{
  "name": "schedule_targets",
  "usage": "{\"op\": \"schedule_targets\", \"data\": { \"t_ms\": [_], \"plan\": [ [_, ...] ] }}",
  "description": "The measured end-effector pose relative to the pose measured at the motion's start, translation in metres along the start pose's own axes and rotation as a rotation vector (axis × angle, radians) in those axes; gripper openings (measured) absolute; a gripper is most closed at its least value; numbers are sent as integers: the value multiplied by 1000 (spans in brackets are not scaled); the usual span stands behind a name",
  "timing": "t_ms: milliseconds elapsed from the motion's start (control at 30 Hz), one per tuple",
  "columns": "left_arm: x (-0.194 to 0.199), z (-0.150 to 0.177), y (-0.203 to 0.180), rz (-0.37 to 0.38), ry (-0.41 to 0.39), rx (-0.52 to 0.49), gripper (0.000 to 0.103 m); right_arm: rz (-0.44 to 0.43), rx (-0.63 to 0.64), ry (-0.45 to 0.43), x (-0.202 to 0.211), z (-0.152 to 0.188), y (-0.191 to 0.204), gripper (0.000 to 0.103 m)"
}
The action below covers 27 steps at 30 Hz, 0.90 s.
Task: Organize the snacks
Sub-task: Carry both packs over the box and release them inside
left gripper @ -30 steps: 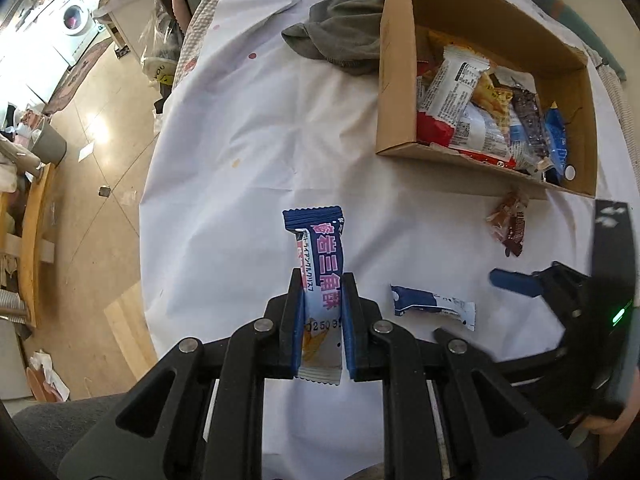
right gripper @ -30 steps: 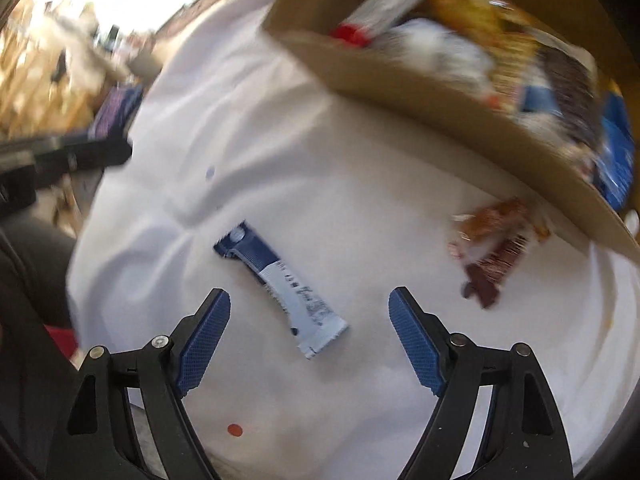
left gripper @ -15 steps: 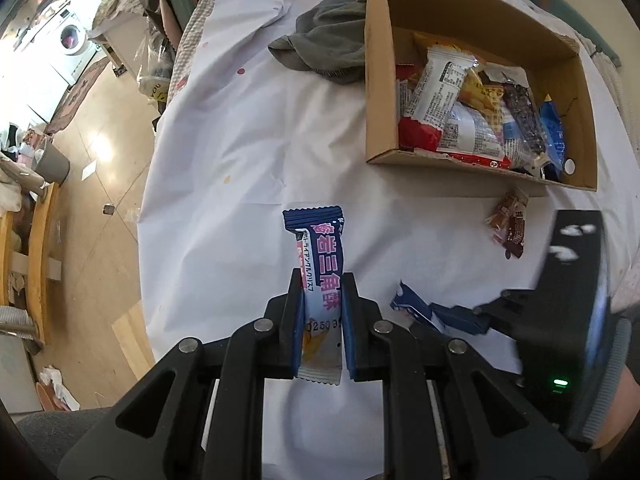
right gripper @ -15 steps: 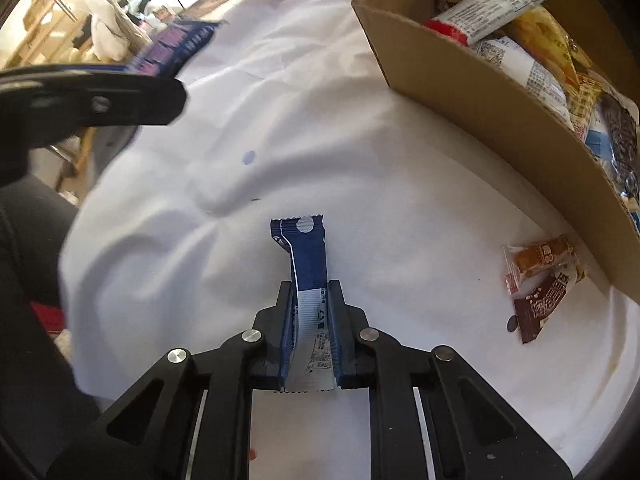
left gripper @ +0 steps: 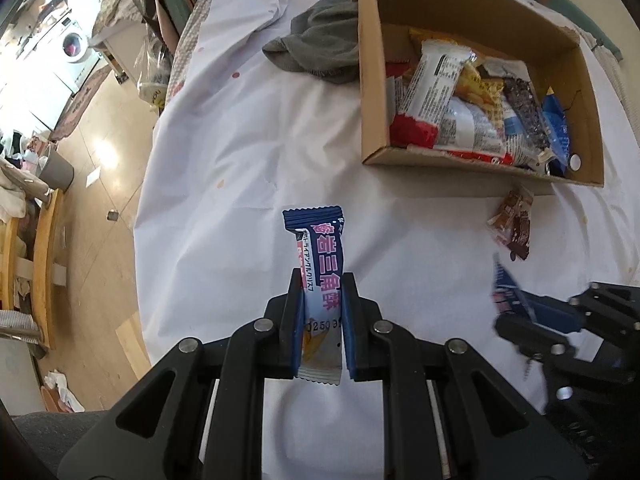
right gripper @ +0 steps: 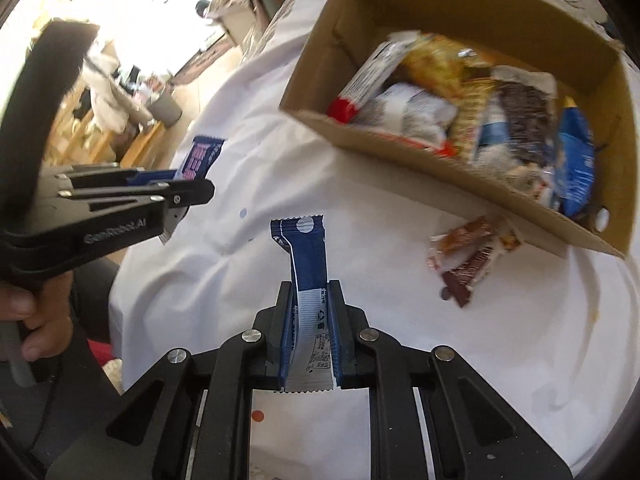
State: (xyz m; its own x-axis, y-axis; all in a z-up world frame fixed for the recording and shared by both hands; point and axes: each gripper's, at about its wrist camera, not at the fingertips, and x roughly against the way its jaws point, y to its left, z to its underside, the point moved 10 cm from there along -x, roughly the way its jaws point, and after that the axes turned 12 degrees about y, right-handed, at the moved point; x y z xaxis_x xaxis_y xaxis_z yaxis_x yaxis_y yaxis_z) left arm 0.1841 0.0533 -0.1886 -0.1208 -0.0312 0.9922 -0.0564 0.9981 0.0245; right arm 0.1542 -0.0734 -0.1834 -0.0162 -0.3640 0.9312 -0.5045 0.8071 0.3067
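My left gripper (left gripper: pixel 321 280) is shut on a blue snack packet with pink characters (left gripper: pixel 320 254), held upright above the white tablecloth. My right gripper (right gripper: pixel 308 290) is shut on a slim navy and white snack packet (right gripper: pixel 306 256), lifted off the cloth. From the left wrist view the right gripper (left gripper: pixel 508 296) shows at the lower right with its packet. In the right wrist view the left gripper (right gripper: pixel 200 190) stands at the left, a hand behind it. A cardboard box (left gripper: pixel 370 92) (right gripper: pixel 400 148) holding several snack packets sits ahead. Two small brown packets (left gripper: pixel 514 224) (right gripper: pixel 468 254) lie in front of the box.
A grey cloth (left gripper: pixel 320 48) lies crumpled left of the box. The white tablecloth (left gripper: pixel 224 168) ends at a table edge on the left, with wooden floor, a grey bin (left gripper: pixel 56 168) and a washing machine (left gripper: pixel 74 46) beyond.
My right gripper went from open over the navy and white packet on the cloth to shut on it, then lifted it toward the box. The left gripper kept its packet.
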Motion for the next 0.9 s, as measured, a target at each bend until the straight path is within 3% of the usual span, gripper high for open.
{"op": "schedule_targets", "data": {
  "t_ms": [267, 533, 700, 900],
  "plan": [
    [22, -11, -6, 51, -88, 11, 13, -61, -113, -164, 59, -19, -12, 17],
    [72, -34, -20, 70, -227, -22, 13, -88, -179, -365, 124, -48, -42, 17],
    [86, -58, -29, 87, -263, -33, 13, -96, -230, -418, 142, -64, -71, 17],
    [87, -89, -46, 116, -273, -52, 13, -92, -271, -415, 134, -82, -100, 17]
  ]
}}
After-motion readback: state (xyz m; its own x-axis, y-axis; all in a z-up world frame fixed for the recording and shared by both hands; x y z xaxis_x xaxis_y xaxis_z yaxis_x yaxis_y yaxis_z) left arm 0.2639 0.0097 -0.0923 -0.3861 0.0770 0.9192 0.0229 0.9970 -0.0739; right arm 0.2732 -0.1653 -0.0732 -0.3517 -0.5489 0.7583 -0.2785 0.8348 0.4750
